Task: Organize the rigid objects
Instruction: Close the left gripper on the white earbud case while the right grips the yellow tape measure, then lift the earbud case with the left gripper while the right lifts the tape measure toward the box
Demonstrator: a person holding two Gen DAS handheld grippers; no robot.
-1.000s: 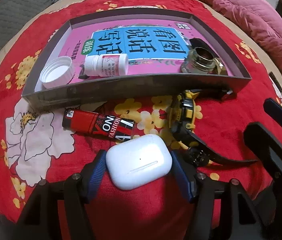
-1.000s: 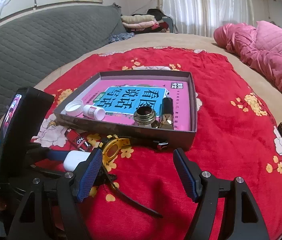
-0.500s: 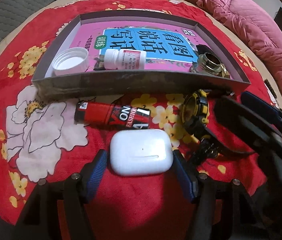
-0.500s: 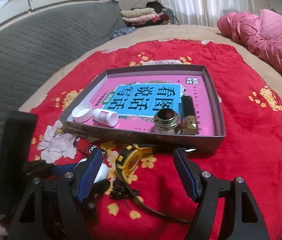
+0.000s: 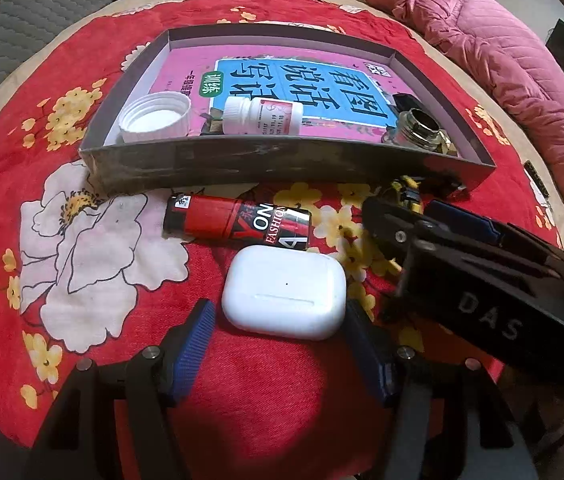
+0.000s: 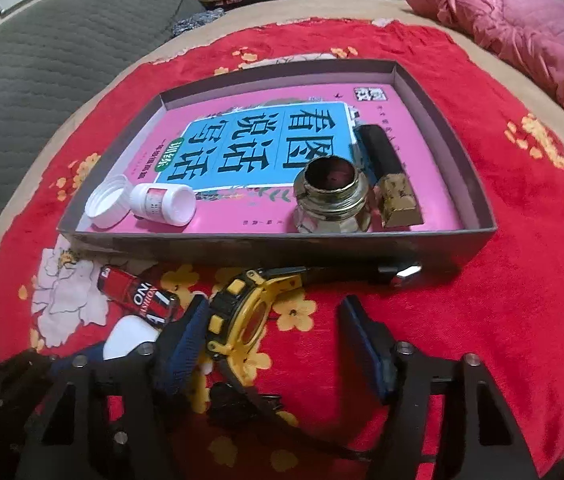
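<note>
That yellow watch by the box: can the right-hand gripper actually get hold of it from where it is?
Probably yes. The right gripper is open and the yellow watch lies just inside its left finger, nothing over it. The box wall stands just beyond, and the white case sits close on the left.

Left gripper (image 5: 280,354): low over the surface, level, pointing forward; jaws spread wide, blue-padded fingers (image 5: 192,350) well apart, neither pad pressing on anything.

Right gripper (image 6: 282,342): low, level, just beside the left gripper on its right, reaching further forward; jaws spread wide, blue pads (image 6: 364,344) well apart, nothing clamped. In the left wrist view its black body (image 5: 482,276) crosses the right side.
</note>
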